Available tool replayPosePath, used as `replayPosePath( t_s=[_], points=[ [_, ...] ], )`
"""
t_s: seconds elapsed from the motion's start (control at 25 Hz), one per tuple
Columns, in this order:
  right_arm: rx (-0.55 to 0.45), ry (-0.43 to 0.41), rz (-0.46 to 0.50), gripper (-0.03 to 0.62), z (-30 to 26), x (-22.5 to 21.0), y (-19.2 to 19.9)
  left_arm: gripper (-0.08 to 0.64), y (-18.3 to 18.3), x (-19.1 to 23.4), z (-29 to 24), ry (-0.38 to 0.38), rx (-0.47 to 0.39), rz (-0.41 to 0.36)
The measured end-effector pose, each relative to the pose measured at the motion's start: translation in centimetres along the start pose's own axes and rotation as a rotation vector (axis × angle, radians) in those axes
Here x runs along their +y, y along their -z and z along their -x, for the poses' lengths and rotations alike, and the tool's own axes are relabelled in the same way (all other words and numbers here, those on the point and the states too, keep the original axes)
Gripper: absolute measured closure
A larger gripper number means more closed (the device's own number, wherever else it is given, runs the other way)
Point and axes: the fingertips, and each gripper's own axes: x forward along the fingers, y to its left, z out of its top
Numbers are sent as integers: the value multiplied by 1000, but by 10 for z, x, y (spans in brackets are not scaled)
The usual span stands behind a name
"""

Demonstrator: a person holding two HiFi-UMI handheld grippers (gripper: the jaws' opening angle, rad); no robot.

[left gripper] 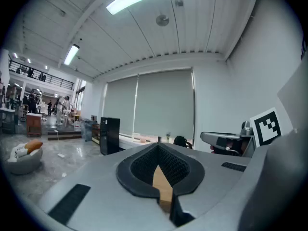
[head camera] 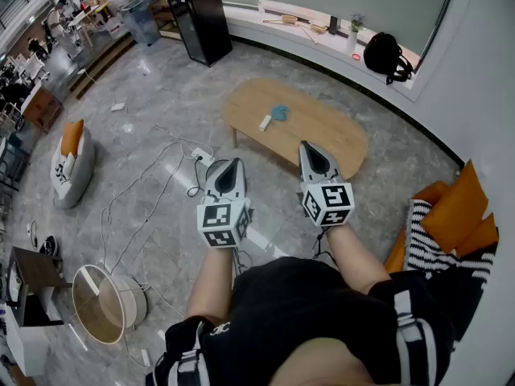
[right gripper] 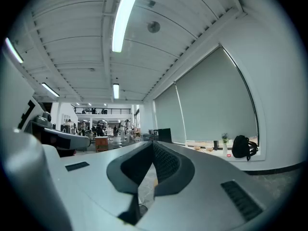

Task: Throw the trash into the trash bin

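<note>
Only the head view shows the trash: a small white piece [head camera: 265, 122] and a crumpled blue piece [head camera: 279, 112] lie close together on the oval wooden table [head camera: 322, 135], well ahead of both grippers. The same view shows the glossy grey stone floor [head camera: 161, 107] with thin cables [head camera: 145, 195] trailing over it. At lower left there is a round drum [head camera: 105, 304] with a wood face and a white wall; whether it is the bin I cannot tell. Orange cushions [head camera: 459, 207] lie at the right. The left gripper [head camera: 232, 166] and right gripper [head camera: 310, 151] are held side by side, about level, each with a cube of square markers behind it. The left gripper [left gripper: 158, 149] view shows its ribbed black pads meeting at the tips. Nothing is between them, and only a tan wedge of table shows through the slot below. The right gripper [right gripper: 153, 144] view shows its jaws closed in the same way and empty. The gripper views add what the head view lacks: a ribbed white ceiling [left gripper: 202, 28] with long strip lamps [right gripper: 122, 18] and flat grey blinds [right gripper: 216, 105]. All three views show the boxy black cabinet [head camera: 199, 18] and the rounded black backpack [head camera: 386, 55] on the sill.
</note>
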Motion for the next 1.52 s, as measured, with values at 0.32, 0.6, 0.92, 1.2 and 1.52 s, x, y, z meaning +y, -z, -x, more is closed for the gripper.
replayPosePath(
  t_s=[0.32, 0.6, 0.92, 1.2, 1.52],
  points=[
    [7, -16, 11, 581, 1, 47, 6, 548, 23, 33, 26, 12, 34, 17],
    [16, 15, 16, 580, -3, 74, 15, 548, 38, 58, 43, 4, 52, -20],
    [30, 58, 19, 581, -12, 103, 29, 548, 52, 94, 57, 25, 44, 11],
    [63, 65, 29, 581, -26, 115, 45, 548, 65, 114, 55, 24, 42, 76],
    [53, 74, 28, 580, -70, 93, 50, 548, 63, 132, 17, 13, 33, 77]
  ],
)
